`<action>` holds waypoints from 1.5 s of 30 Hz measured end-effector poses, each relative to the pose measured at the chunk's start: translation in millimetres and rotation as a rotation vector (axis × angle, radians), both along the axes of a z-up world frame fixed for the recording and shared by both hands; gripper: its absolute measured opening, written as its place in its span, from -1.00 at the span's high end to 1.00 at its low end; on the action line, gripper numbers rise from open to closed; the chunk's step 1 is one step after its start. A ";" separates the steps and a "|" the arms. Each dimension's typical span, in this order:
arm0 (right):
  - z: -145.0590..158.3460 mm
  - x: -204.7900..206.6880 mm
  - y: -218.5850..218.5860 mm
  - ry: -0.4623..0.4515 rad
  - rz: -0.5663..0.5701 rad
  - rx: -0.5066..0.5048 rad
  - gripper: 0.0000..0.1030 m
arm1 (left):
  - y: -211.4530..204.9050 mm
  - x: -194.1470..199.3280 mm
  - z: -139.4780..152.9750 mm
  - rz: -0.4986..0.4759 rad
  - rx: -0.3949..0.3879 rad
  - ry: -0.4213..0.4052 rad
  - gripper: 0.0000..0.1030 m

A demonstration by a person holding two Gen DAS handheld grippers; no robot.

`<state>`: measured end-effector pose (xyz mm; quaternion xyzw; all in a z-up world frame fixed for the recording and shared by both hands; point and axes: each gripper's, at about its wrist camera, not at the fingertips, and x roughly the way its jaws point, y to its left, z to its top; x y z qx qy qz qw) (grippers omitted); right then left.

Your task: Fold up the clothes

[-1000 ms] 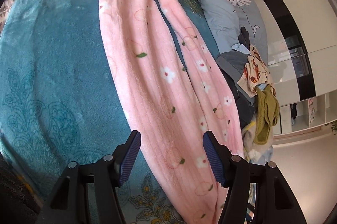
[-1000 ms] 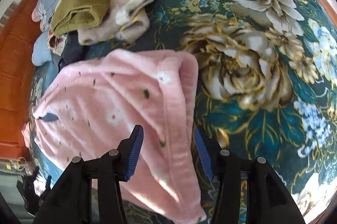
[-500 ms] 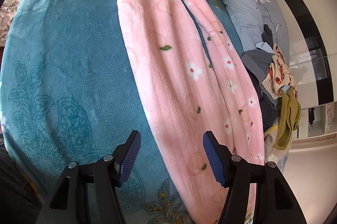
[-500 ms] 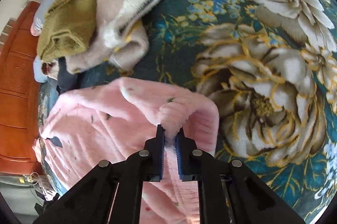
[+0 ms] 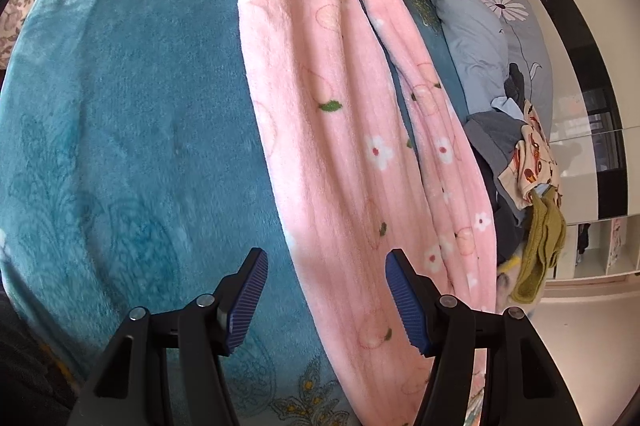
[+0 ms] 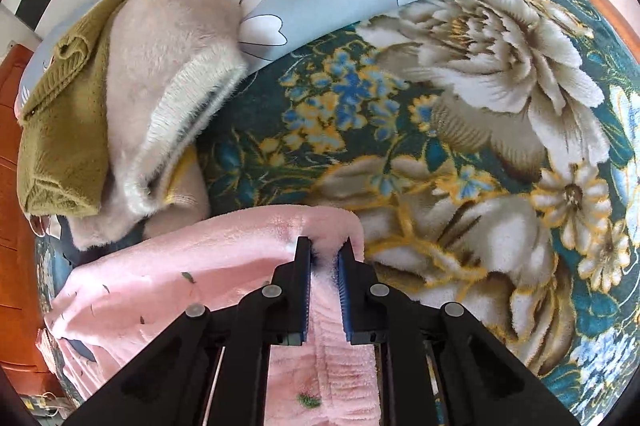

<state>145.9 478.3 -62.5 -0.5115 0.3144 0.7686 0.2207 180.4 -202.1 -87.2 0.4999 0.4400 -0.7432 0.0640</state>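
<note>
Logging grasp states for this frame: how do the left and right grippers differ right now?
The left gripper has its jaws wide apart; the right gripper is pinched shut. The left gripper holds nothing and hangs above the pink fleece pants; the right gripper clamps a bunched edge of them. The left looks along the legs, the right toward the pile of clothes. Both have black frames with ribbed blue pads.
</note>
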 end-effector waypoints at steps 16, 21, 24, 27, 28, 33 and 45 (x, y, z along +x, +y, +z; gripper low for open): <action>-12.8 123.8 -80.6 -0.157 0.022 -0.351 -0.27 | -162.3 -129.0 -7.3 0.135 -0.161 -0.059 -0.27; -33.6 163.2 -102.5 -0.246 -0.070 -0.402 -0.27 | -189.6 -152.6 -28.0 0.137 -0.198 -0.111 -0.27; -38.9 173.9 -106.3 -0.261 -0.145 -0.430 -0.27 | -199.2 -162.7 -37.9 0.144 -0.195 -0.119 -0.27; -43.0 180.2 -107.3 -0.256 -0.226 -0.470 -0.27 | -202.3 -169.2 -38.5 0.143 -0.197 -0.102 -0.24; -45.4 179.6 -109.0 -0.258 -0.243 -0.483 -0.27 | -202.5 -172.0 -38.8 0.139 -0.200 -0.104 -0.24; -55.5 175.6 -118.3 -0.270 -0.334 -0.540 -0.25 | -205.3 -181.3 -37.8 0.154 -0.167 -0.109 0.26; -34.0 145.3 -123.4 -0.345 -0.208 -0.454 0.82 | -213.4 -156.3 4.7 0.206 -0.281 -0.031 0.92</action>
